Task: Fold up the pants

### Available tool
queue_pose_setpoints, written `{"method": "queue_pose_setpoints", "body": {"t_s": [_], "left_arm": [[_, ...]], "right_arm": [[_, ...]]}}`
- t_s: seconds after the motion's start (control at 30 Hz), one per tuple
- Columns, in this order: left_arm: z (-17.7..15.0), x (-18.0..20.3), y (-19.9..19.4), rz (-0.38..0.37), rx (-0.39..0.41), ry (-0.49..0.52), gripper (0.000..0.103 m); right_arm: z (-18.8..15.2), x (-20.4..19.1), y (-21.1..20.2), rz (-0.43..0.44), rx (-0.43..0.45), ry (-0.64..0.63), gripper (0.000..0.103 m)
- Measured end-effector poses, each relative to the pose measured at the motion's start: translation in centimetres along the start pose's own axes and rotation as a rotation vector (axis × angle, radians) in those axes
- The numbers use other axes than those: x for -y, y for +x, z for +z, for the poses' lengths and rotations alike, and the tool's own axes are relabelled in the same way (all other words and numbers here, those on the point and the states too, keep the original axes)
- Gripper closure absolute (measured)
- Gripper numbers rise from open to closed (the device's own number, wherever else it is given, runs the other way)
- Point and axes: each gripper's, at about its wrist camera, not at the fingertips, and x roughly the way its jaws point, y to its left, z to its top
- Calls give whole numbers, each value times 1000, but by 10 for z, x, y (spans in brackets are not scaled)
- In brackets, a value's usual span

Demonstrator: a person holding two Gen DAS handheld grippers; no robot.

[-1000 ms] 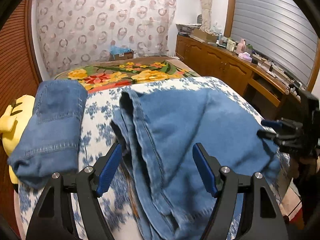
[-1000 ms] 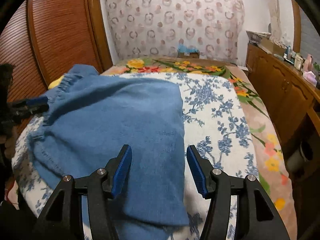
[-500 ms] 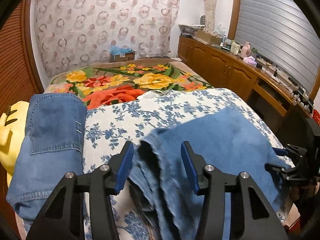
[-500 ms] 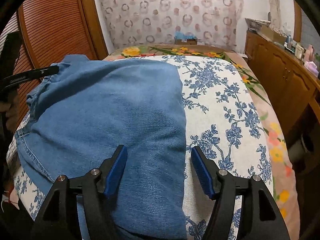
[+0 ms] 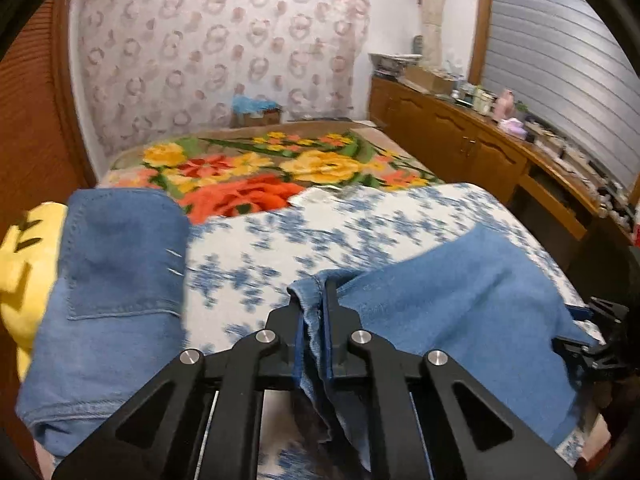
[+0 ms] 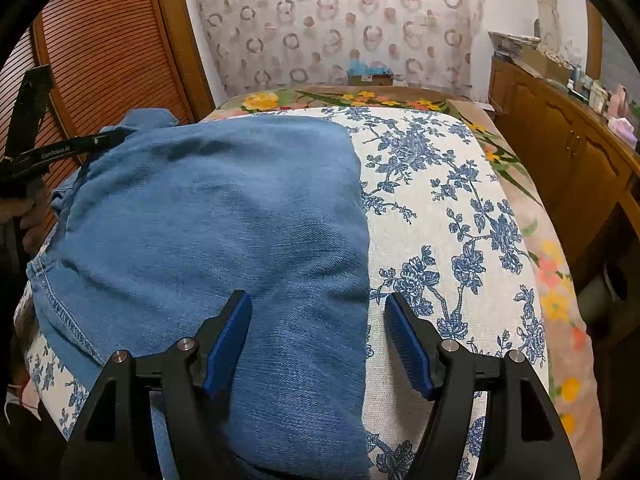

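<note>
A pair of blue denim pants [image 6: 220,220] lies folded on the blue-flowered bedspread [image 6: 440,220]. My left gripper [image 5: 314,292] is shut on a bunched, stitched edge of the pants [image 5: 460,300] at their left side. The right wrist view shows that gripper [image 6: 116,136] at the pants' far left corner. My right gripper [image 6: 318,316] hovers over the pants' right edge. Its jaws are opening, with cloth lying under and between them and the pads not pressing on it. It also shows as a dark shape, my right gripper [image 5: 600,336], in the left wrist view.
A second, folded pair of jeans [image 5: 116,280] rests on the bed's left side beside a yellow pillow [image 5: 24,260]. A bright flowered blanket [image 5: 260,176] covers the far half of the bed. A wooden cabinet [image 5: 480,152] with clutter runs along the right.
My left gripper slid to the pants' left edge and closed on it. The right gripper's jaws spread a little wider above the right edge.
</note>
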Motion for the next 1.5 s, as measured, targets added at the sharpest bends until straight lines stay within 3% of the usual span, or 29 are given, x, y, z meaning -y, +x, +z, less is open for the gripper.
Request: {"method": "queue_pose_setpoints", "body": {"t_s": [0.23,0.3,0.37,0.47,0.83,0.9,0.97,1.23,1.5], "left_arm": [[-2,-4,1,-1,-38,-18,91],[-2,-1,-3,26,-41,-13,80],[-4,4,-8,37,-39,11,48],[-10,11,-20,33,-16,23,32],[-39,65,-64,-62,4,80,28],[-46,74,-66,-77,-2,93,28],[-53,83,-65,-97,-15,98,28],[-75,98,-46,-123,-83,120,28],[-86,85,-33,-147,-121,74,28]], "right_arm": [[0,1,0,-3,-1,-7,32],[0,1,-1,-1,-1,-6,31],[0,3,-1,2,-3,-3,31],[0,3,0,3,-3,-1,31],[0,6,0,27,-5,17,31],[0,6,0,43,-3,23,38],[-1,3,-1,74,-2,23,53],[-4,-7,-15,104,48,45,85],[2,-13,-49,166,134,58,89]]}}
